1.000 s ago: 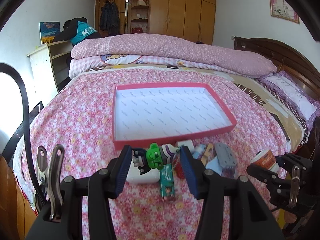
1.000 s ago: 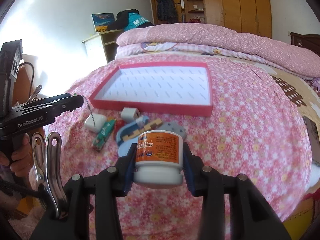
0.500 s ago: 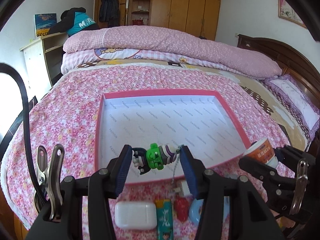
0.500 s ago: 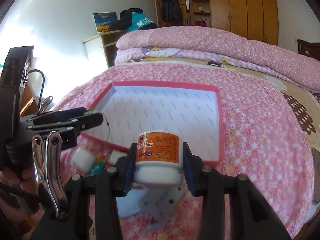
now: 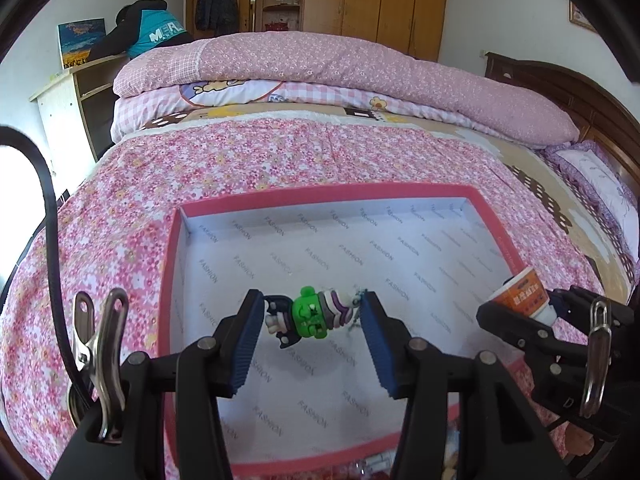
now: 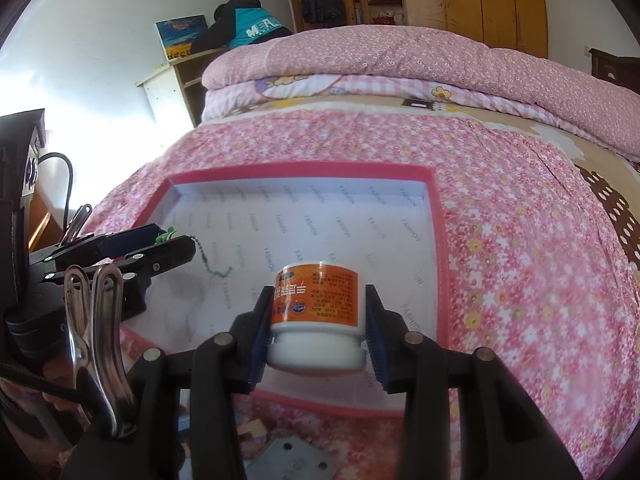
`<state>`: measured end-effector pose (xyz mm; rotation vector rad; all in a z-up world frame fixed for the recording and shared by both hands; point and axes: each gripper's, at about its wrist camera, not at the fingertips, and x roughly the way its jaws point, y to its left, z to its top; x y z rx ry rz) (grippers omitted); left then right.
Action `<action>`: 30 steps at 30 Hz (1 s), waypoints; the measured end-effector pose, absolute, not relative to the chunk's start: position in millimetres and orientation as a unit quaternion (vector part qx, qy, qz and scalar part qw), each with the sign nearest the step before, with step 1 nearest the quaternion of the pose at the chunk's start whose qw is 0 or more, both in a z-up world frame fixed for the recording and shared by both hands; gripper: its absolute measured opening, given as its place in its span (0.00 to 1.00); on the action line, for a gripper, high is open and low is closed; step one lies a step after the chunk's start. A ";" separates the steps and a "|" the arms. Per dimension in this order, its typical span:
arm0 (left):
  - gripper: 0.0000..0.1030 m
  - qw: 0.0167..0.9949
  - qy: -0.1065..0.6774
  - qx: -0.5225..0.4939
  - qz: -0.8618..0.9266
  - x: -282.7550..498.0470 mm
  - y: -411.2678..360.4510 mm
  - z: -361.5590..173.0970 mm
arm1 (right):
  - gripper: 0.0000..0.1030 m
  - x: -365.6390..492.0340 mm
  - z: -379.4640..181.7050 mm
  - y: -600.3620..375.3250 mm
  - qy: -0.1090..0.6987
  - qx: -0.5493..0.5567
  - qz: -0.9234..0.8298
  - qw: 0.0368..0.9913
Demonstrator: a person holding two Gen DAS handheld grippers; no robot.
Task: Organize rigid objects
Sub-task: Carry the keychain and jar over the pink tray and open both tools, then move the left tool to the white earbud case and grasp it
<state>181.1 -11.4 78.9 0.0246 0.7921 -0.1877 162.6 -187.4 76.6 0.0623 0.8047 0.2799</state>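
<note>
Pink floral bedding [image 5: 132, 216] is spreading across the bed, and a shallow pink-rimmed box [image 5: 320, 199] with a white printed lining is lying open on it, its floor bare and offering wide room on every side. Over the near part of that floor the left gripper [image 5: 312, 318] is pinching a small green toy figure [image 5: 310, 316] sideways between its blue pads, a thin chain [image 6: 208, 266] dangling from it toward the lining. To the right, near the box's right rim, the right gripper [image 6: 316, 322] is clamping an orange-labelled white jar [image 6: 316, 300] upside down, cap toward the camera. Below the near rim, leftover items are being cut off by the frame and the gripper bodies: a grey perforated plate [image 6: 292, 460] and some small pieces too hidden to name. A rolled pink quilt [image 5: 360, 68] is lying along the far side of the bed, with a white shelf unit [image 5: 72, 100] at far left and wooden wardrobes [image 5: 380, 0] behind, all well apart from the box.
</note>
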 end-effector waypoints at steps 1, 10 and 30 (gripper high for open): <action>0.51 0.918 0.386 0.013 -0.090 182.6 -12.5 77.4 | 0.41 164.7 75.8 -188.5 0.391 0.031 0.135 0.910; 0.61 0.918 0.390 0.020 -0.076 191.6 -16.7 70.3 | 0.41 177.8 69.2 -195.9 0.393 0.032 0.120 0.911; 0.61 0.923 0.375 0.031 -0.082 142.7 -11.0 91.2 | 0.56 128.6 87.4 -194.2 0.365 0.032 0.125 0.922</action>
